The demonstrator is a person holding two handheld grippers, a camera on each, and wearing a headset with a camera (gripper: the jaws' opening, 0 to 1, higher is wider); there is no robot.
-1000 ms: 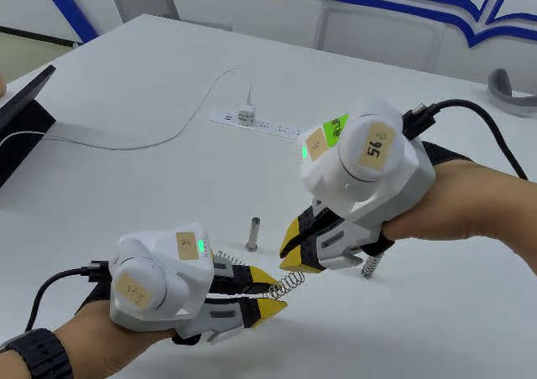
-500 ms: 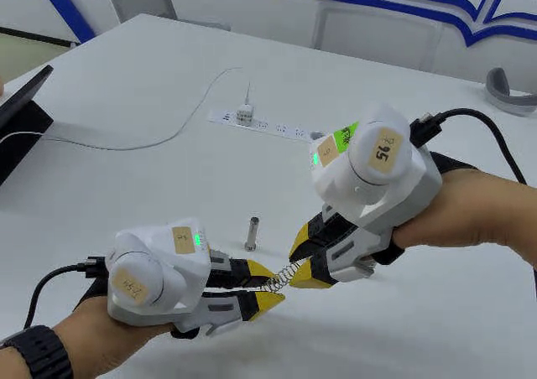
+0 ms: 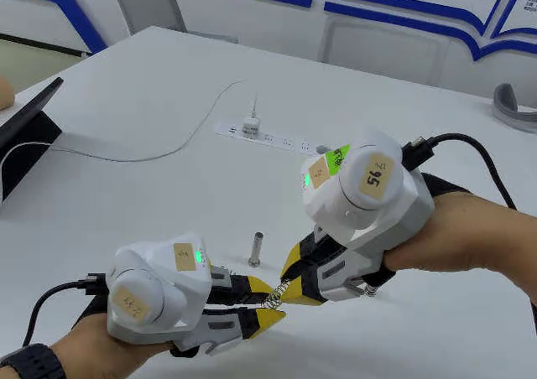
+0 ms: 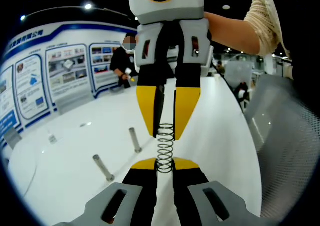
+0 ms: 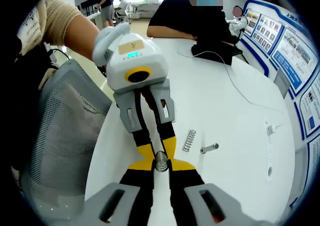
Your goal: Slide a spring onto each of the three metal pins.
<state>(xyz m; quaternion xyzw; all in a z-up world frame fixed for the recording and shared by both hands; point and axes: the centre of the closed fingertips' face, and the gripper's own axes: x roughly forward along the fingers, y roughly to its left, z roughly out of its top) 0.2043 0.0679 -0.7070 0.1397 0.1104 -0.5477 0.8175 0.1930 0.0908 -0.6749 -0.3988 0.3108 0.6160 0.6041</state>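
At your far left a dark slanted screen (image 3: 25,132) sits at the edge of the white surface (image 3: 151,203). A thin white cable (image 3: 159,148) runs from that side to a white power strip (image 3: 260,136) farther back. Between these and your hands the surface lies bare, with open room to the left and behind.

Your left gripper (image 3: 267,303) is low and near you, pointing to the right. Its yellow-tipped jaws are pressed in on one end of a small coiled steel spring (image 3: 277,293). The spring is held in the air between the two grippers, above the surface.

Just behind the spring a short metal pin (image 3: 256,249) stands upright on the surface, apart from both grippers. In the left gripper view a second metal pin (image 4: 103,167) stands near it, to the left of your jaws.

Your right gripper (image 3: 294,285) comes down from the right to meet the left one tip to tip, its jaws closed in on the spring's other end. In the right gripper view a loose coiled spring (image 5: 189,140) lies on the surface just beside a pin. The surface's near edge runs down the left of that view, with a grey mesh chair (image 5: 55,136) just beyond it.
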